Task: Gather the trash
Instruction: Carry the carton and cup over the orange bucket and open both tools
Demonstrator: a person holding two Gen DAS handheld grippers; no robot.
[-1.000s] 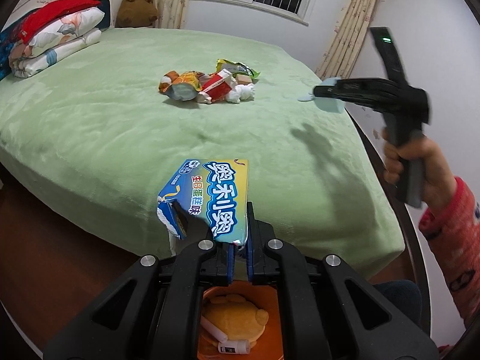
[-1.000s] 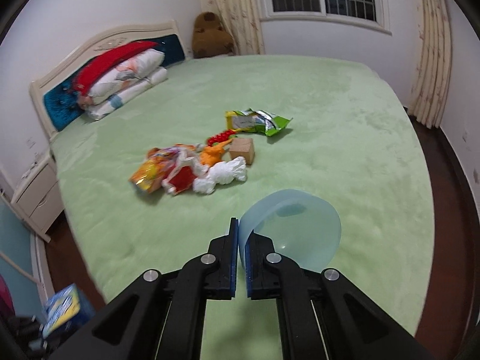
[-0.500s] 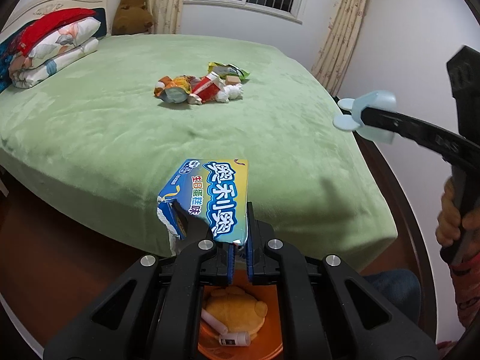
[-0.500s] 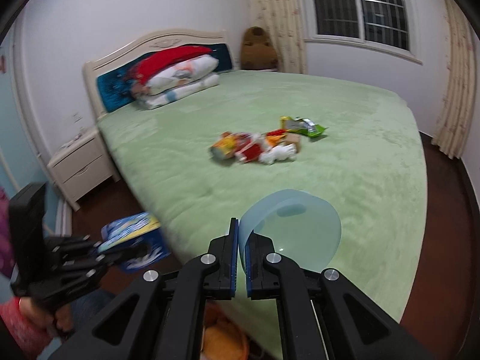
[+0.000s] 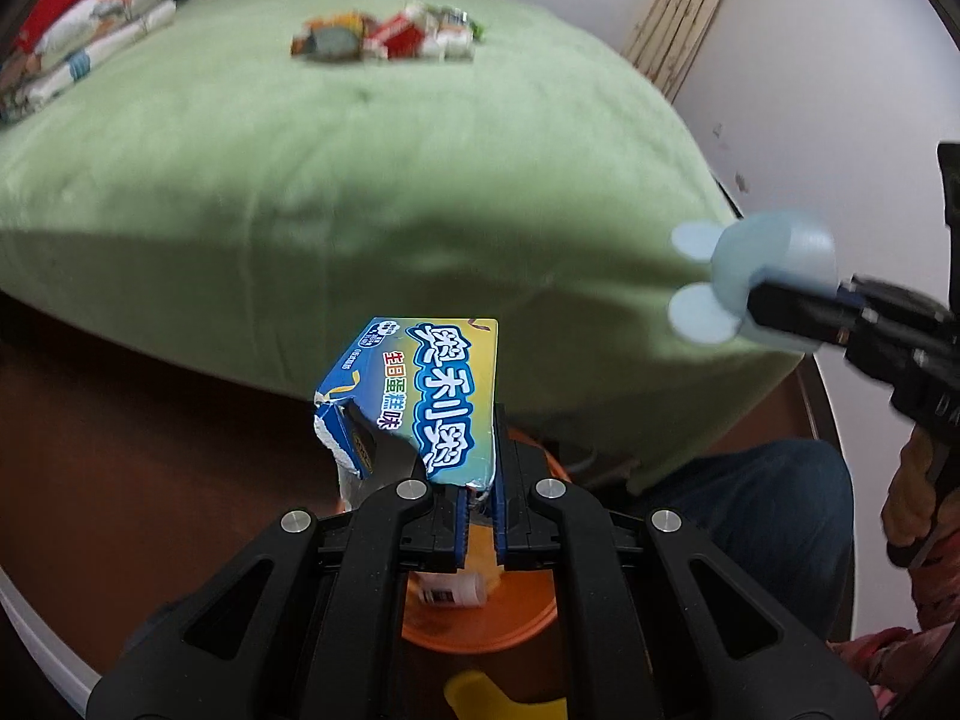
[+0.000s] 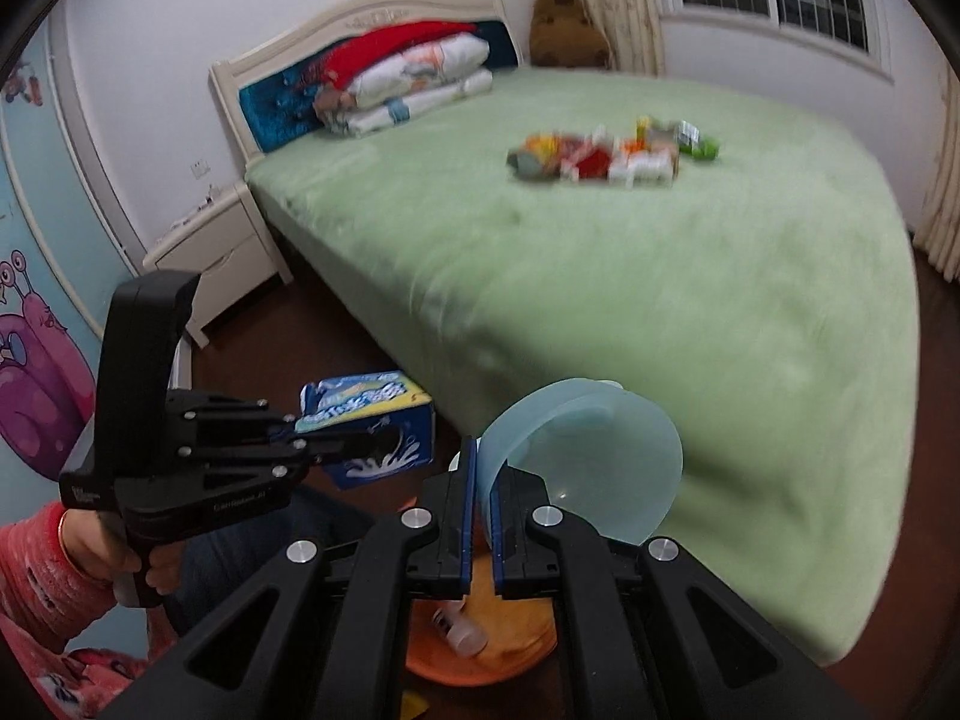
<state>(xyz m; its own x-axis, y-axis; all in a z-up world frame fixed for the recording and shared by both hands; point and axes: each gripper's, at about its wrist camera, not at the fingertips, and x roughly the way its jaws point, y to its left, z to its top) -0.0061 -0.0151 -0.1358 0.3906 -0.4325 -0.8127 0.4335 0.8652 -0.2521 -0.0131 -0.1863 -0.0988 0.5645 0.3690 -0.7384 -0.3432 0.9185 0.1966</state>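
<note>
My left gripper (image 5: 479, 480) is shut on a torn blue and yellow snack box (image 5: 429, 387), held above an orange bin (image 5: 480, 618) on the floor. The box also shows in the right wrist view (image 6: 372, 423). My right gripper (image 6: 478, 468) is shut on the rim of a pale blue plastic cup (image 6: 594, 462), also over the orange bin (image 6: 480, 648). The cup with its two ear tabs shows in the left wrist view (image 5: 774, 264). A small white bottle (image 5: 453, 589) lies in the bin. More trash (image 6: 612, 156) lies piled on the green bed.
The green bed (image 5: 360, 150) fills the space ahead, with pillows (image 6: 414, 78) at the headboard. A white nightstand (image 6: 210, 252) stands by the bed. Dark wood floor (image 5: 150, 450) lies around the bin. My jeans-clad leg (image 5: 774, 516) is right of the bin.
Both grippers have drawn back from the bed and lowered over the orange bin, still holding the box and the cup. The trash pile now looks farther away.
</note>
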